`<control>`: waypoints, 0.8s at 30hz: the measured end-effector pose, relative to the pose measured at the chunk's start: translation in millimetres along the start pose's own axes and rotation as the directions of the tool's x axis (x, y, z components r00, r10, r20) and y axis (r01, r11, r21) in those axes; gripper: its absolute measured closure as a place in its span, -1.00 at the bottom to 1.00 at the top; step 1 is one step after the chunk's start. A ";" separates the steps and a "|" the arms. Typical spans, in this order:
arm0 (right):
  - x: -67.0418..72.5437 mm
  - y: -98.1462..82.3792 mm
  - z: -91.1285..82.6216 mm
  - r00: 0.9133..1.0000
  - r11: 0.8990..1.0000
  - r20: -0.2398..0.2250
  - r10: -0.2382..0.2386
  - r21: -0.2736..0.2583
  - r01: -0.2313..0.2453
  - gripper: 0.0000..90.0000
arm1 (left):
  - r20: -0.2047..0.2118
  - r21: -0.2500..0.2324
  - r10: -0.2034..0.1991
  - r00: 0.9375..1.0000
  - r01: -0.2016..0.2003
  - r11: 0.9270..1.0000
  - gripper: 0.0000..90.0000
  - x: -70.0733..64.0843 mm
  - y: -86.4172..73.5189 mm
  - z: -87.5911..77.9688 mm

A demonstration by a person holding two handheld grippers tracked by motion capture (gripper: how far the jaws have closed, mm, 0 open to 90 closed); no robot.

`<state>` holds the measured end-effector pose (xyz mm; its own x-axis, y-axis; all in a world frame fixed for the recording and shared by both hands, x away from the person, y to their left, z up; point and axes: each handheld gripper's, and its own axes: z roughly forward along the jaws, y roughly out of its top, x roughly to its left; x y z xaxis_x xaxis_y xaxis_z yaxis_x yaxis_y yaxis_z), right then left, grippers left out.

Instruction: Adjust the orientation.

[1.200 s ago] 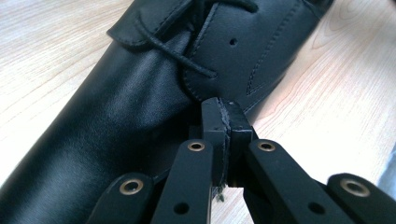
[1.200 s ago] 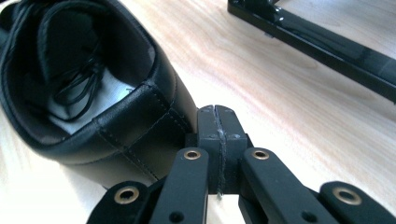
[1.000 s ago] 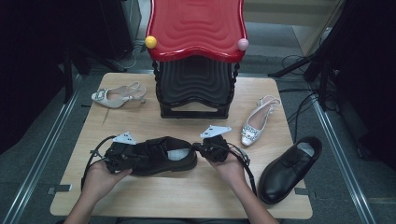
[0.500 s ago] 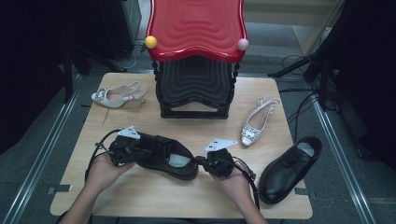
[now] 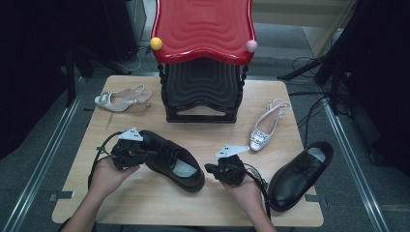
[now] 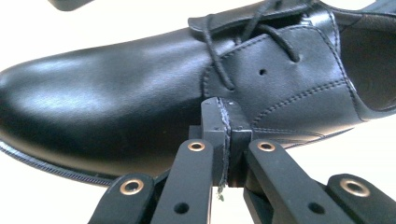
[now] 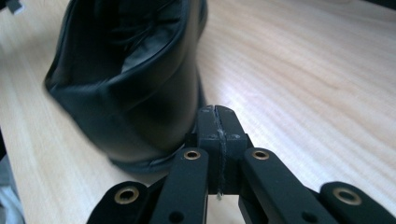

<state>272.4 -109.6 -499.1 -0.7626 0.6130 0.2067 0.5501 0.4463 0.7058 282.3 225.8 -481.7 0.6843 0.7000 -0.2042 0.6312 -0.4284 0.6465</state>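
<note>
The glossy black leather lace-up shoe (image 5: 171, 159) lay on its sole, turned at a slant on the front half of the pale wooden surface (image 5: 145, 200), with the left claw (image 5: 140, 153) against its toe end and the right claw (image 5: 212, 169) just beside its heel. Both claws were pressed together with nothing between their jaws; in the left claw's view the closed tips met the shoe's side just below the laces (image 6: 243, 42), and in the right claw's view they stood just beside the heel counter. Nudged this way rather than gripped, the shoe could well have spun off line or slid away, since the smooth leather offered a closed claw little purchase and the two pushes were not opposed. A strong shove from the left might have carried it toward the matching black shoe (image 5: 300, 174) at the right front corner. The silver slingback heels (image 5: 121, 98) (image 5: 266, 128) lay well apart from it. The tiered shoe rack with a red wavy top (image 5: 203, 29) at the back held no shoes on what showed of its black lower shelves (image 5: 203, 84).
</note>
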 end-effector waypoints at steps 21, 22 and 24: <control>-11.8 27.3 34.9 0.998 1.000 -0.058 -0.014 0.001 0.014 0.99 | -0.060 0.055 -0.138 0.989 0.142 0.988 1.00 14.3 -32.5 -5.4; -11.0 27.5 36.5 0.998 1.000 -0.063 -0.013 0.006 0.013 0.99 | -0.055 0.067 -0.136 0.989 0.140 0.988 1.00 13.7 -32.0 -1.9; -8.7 26.4 41.2 0.998 0.999 -0.057 -0.030 0.017 0.031 1.00 | -0.044 0.076 -0.131 0.990 0.134 0.988 1.00 12.8 -30.3 3.9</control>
<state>307.6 -76.3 -510.1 -0.7968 0.5611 0.2242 0.5322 0.4760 0.7001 273.3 245.5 -506.7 0.5791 0.7746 -0.2544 0.7432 -0.3732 0.5554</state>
